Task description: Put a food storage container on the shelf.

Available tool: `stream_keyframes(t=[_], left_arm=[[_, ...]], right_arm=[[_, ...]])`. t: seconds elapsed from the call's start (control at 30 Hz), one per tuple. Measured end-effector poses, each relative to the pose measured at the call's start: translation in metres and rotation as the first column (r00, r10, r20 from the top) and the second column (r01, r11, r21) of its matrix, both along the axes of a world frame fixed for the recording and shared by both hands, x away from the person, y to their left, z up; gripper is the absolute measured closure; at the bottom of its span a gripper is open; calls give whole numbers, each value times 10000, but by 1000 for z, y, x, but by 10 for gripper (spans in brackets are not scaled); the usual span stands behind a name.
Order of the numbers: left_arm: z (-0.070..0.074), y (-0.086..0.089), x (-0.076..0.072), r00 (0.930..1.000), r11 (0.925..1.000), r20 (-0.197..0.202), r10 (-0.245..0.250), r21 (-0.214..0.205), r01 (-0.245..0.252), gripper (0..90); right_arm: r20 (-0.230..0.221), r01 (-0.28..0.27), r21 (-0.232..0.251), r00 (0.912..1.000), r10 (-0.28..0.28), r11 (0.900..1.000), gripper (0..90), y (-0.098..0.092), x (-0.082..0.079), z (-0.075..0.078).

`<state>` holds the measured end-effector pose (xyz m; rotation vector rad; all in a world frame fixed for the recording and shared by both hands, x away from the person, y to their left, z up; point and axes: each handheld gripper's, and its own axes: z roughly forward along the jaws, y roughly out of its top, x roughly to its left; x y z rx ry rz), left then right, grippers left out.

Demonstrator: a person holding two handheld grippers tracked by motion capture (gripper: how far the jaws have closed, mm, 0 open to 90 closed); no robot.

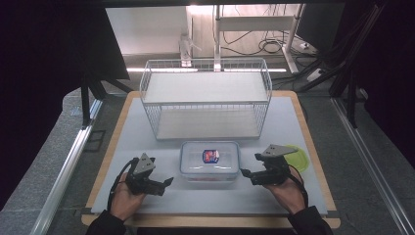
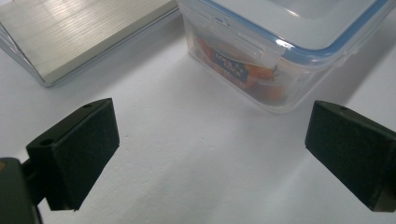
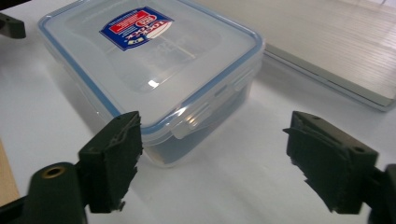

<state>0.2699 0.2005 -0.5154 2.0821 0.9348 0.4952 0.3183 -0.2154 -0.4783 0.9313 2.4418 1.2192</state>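
Flanking the clear rectangular plastic food box with the blue-sealed snap lid (image 1: 210,159), both hand-held tools rest low over the pale grey table mat (image 1: 147,205). At left in the high view, the black left gripper (image 1: 166,183) points at the box's left side, jaws spread wide and holding nothing; its own view shows matte black square pads over bare mat, with the box (image 2: 280,51) just ahead. That view alone reveals orange contents and a dark label through the box wall, cut off by the frame; what they are cannot be made out. The box sits centre front, just before the white wire two-tier basket shelf (image 1: 205,98), whose ribbed pale base board (image 2: 79,32) appears at upper left in the left gripper view. The right gripper view gives the glossy lid, its red-and-blue sticker (image 3: 136,27) and a closed side latch. The black right gripper (image 1: 247,174) is likewise released, empty. Behind it lies a yellow-green round lid (image 1: 299,157), partly hidden.
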Motion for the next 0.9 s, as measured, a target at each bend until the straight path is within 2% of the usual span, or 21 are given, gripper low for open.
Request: stream_keyframes(t=[0.07, 0.27, 0.4, 0.5, 0.7, 0.77, 0.83, 0.9], left_arm=[[0, 1, 0, 9999, 10000, 142, -10, 67, 9, 30], [3, -1, 2, 10000, 10000, -47, -64, 28, 64, 37], [10, -2, 6, 9992, 9986, -351, -173, -511, 155, 45], [13, -3, 8, 9987, 9971, -445, -263, -723, 230, 45], [21, -11, 23, 9935, 9925, -978, -588, -1125, 477, 27], [21, -13, 28, 9918, 9883, -1058, -717, -1419, 563, 28], [21, -17, 32, 9891, 9840, -1157, -911, -1635, 716, 28], [20, -21, 35, 9870, 9845, -1238, -1021, -1548, 824, 26]], right_arm=[[-15, -121, -79, 9999, 121, 9999, 167, 1, 0, -1], [-129, -228, -173, 9997, 226, 9996, 135, 4, 1, -2], [-118, -182, -96, 9998, 181, 9998, 115, 5, 3, 0], [-215, -175, 71, 9996, 176, 9998, 101, 6, 4, 1], [-791, -68, 168, 9968, 81, 9998, 22, 12, 10, 2], [-1085, 58, 141, 9941, -42, 9999, 22, 14, 12, 2], [-1148, 67, 183, 9934, -46, 9998, 26, 16, 13, 2], [-1267, -51, 255, 9919, 83, 9997, 30, 19, 15, 3]])
